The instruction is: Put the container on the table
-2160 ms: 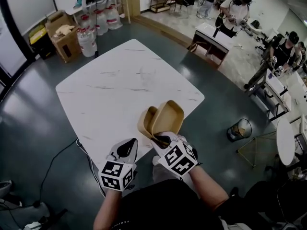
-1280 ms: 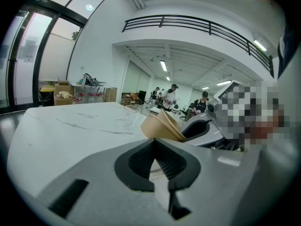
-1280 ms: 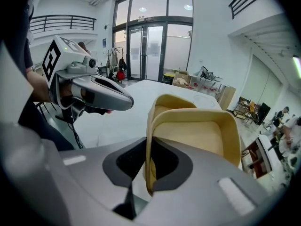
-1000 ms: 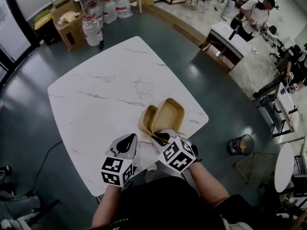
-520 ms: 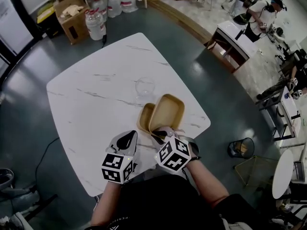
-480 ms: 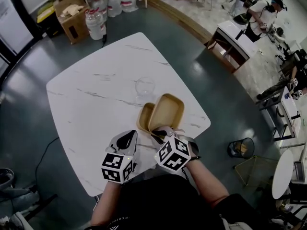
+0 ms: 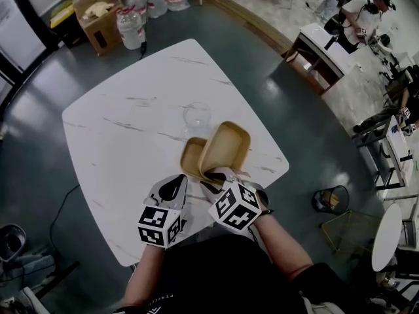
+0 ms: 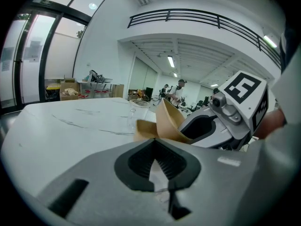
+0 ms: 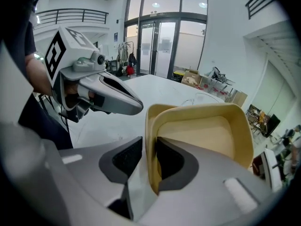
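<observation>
A tan hinged container [image 7: 224,146] stands open on the white marble table [image 7: 124,129], one half tilted up and the other half [image 7: 192,156] lower on its left. My right gripper [image 7: 211,177] is at its near rim. In the right gripper view the rim [image 9: 151,140] runs between the jaws, which have just been opening; a gap shows on the left pad's side. My left gripper [image 7: 175,182] hovers just left of it, shut and empty, with the container [image 8: 165,122] and the right gripper [image 8: 207,126] ahead of it.
A clear glass [image 7: 196,115] stands on the table just beyond the container. The table's near edge [image 7: 163,244] is close under both grippers. Water bottles and cardboard boxes [image 7: 98,18] sit on the floor far off; people work at desks on the right.
The right gripper's jaws have spread apart around the container's rim. Both grippers and the container sit slightly lower and further left than before.
</observation>
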`<state>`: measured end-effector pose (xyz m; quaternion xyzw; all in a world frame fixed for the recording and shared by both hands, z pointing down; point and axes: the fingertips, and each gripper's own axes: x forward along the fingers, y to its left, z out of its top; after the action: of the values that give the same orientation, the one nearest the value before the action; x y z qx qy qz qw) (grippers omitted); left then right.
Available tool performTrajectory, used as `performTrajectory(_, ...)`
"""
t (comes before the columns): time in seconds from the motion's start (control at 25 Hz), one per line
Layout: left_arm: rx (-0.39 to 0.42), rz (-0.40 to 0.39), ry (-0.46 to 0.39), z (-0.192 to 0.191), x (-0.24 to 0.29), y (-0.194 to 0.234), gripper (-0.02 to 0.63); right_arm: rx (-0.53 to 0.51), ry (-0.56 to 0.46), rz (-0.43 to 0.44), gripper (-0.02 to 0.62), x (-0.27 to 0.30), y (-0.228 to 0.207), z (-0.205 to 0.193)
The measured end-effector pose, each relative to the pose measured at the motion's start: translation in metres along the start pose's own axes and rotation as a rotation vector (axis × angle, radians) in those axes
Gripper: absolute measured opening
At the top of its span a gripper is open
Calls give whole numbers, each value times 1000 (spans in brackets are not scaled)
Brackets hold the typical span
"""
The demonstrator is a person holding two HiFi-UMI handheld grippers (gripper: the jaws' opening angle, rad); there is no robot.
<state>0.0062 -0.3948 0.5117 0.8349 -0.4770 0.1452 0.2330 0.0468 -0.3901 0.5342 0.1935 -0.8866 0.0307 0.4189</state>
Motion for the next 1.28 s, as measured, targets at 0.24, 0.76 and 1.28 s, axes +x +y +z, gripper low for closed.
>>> performTrajectory(0.24, 0, -5, -4, 0, -1, -1, -5, 5, -15, 22, 120, 0, 9, 3)
performTrajectory(0.76, -6, -23, -12, -7, -20, -7, -5, 113, -81, -123, -2, -18, -2, 8)
performTrajectory(1.28, 24, -72, -30, -15, -67, -13, -5, 350, -171, -292, -2, -48, 21, 20)
